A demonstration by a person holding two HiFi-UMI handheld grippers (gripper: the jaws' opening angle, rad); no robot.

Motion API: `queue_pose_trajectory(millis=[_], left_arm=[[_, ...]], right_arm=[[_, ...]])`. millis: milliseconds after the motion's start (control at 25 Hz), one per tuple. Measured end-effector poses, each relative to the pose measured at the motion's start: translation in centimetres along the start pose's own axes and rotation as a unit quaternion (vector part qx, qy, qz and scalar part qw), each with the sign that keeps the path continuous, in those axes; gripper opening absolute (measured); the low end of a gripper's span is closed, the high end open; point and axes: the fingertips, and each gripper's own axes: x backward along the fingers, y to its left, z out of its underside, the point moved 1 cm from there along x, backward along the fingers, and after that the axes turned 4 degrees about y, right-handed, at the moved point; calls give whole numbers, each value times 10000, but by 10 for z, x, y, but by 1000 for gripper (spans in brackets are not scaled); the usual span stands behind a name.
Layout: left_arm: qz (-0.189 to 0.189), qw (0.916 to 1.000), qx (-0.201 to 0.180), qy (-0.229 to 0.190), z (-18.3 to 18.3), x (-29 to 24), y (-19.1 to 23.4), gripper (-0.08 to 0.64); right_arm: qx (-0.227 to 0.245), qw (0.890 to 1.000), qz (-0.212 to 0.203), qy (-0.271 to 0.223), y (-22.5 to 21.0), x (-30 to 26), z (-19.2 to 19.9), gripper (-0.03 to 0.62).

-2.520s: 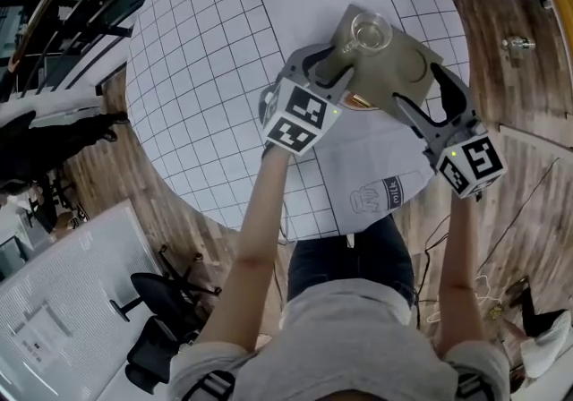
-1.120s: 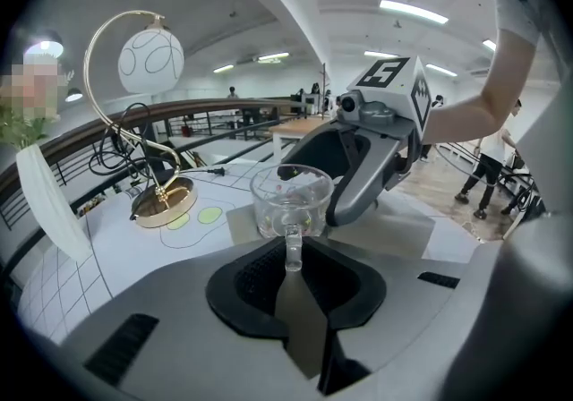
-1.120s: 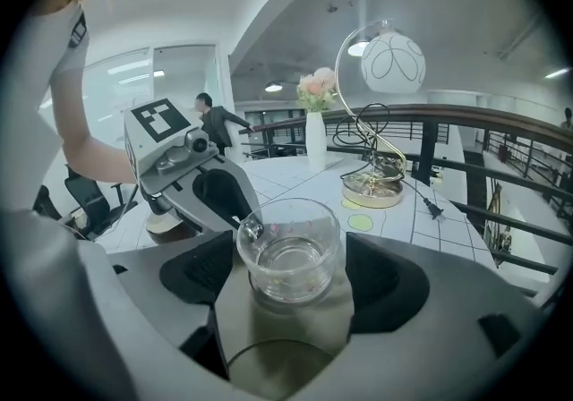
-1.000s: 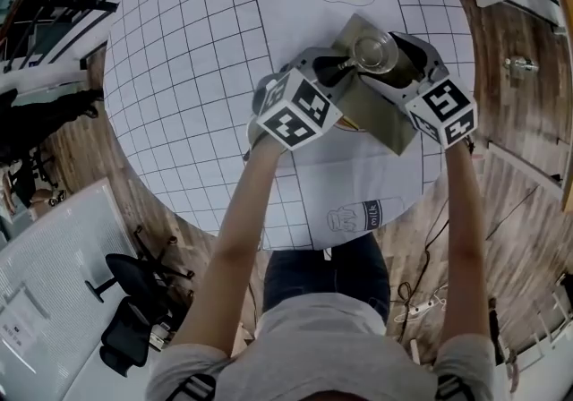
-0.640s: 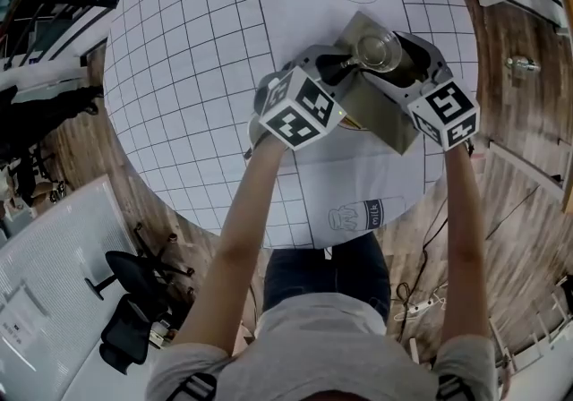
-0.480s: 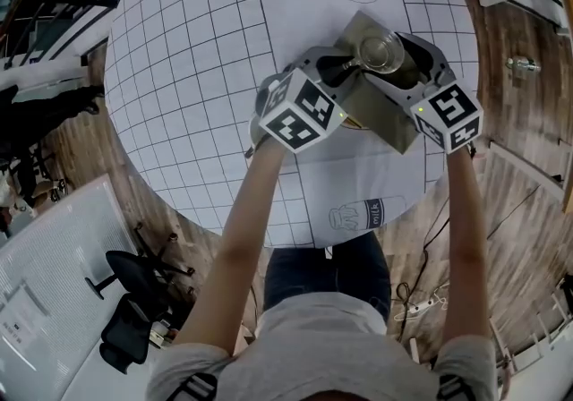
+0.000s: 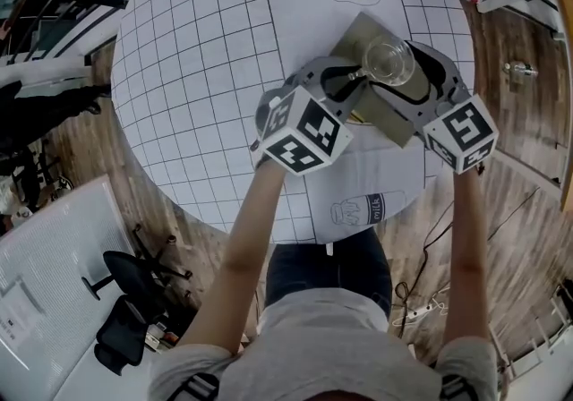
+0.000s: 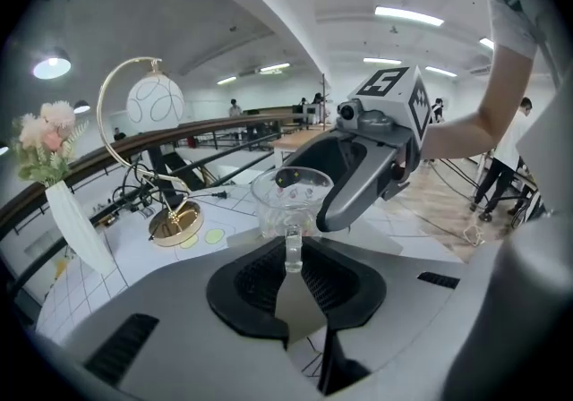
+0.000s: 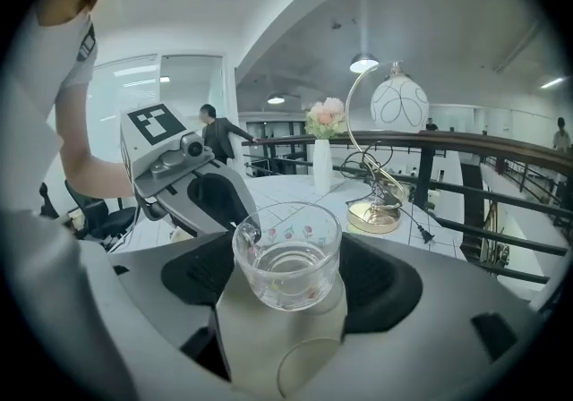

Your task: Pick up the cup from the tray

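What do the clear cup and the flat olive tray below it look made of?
Clear handled cup: glass, glossy; you see straight through its thick wall, with highlights and small printed flowers. Flat olive tray: matte, even colour, moulded round recess; probably plastic, possibly coated metal.

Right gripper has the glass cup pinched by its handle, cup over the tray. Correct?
Wrong gripper. The left gripper has the handle, not the right; the left gripper view shows the handle between its jaws. The right gripper is closed on the tray instead. The rest holds: it is a glass cup, and it is over the tray.
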Motion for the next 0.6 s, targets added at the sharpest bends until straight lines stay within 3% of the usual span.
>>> queue_pose_trajectory(millis=[320, 600], left_arm=[[-52, 9999, 16, -112, 1, 45, -46, 60], [-114, 9998, 155, -42, 27, 77, -85, 60]], right_arm=[[133, 9999, -37, -70, 55, 33, -12, 350], [298, 9992, -235, -114, 110, 41, -7, 350]])
